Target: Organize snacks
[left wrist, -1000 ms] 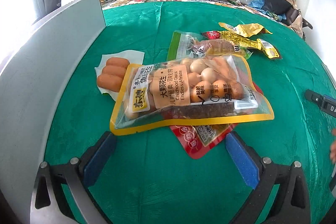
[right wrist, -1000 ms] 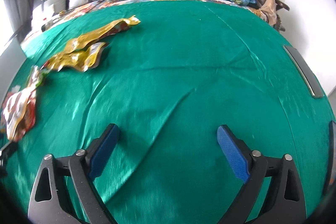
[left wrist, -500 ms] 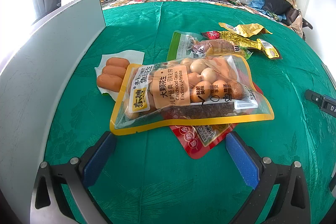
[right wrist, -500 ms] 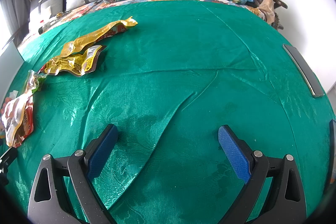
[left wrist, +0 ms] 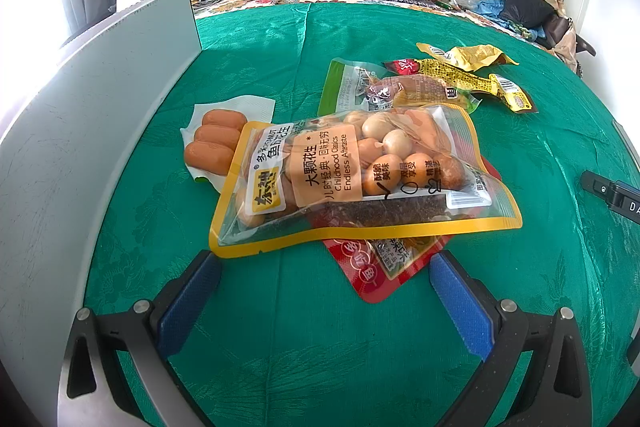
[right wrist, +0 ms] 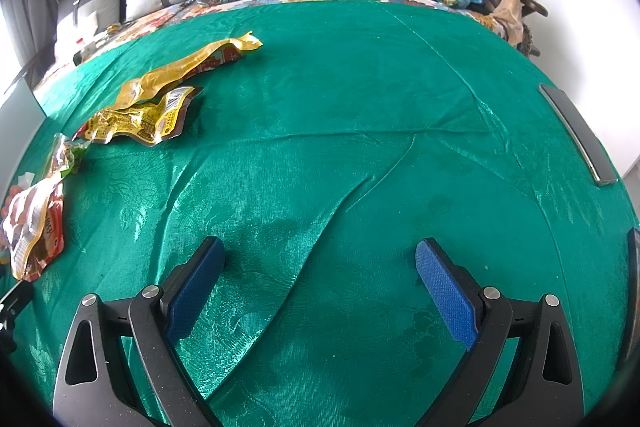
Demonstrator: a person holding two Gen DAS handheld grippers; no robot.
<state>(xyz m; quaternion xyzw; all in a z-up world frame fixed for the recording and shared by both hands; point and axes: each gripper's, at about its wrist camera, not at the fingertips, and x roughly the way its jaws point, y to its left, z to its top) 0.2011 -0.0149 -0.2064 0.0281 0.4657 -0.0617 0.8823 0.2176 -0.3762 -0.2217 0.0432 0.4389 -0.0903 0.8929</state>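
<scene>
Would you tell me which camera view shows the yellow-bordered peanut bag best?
The left wrist view: the peanut bag lies centred and face-up, label readable, just beyond the open left fingers. The right wrist view catches it only edge-on and distorted at its far left margin.

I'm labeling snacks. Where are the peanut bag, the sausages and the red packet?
peanut bag point(left wrist: 344, 179): left wrist view, orange label.
sausages point(left wrist: 212, 143): left wrist view, middle sausage.
red packet point(left wrist: 372, 275): left wrist view, exposed lower corner.

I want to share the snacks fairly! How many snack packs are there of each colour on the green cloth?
Yellow-edged peanut bag: 1
Red pack under it: 1
Sausage pack, white: 1
Green-edged pack: 1
Yellow wrappers: 2
Total: 6
</scene>
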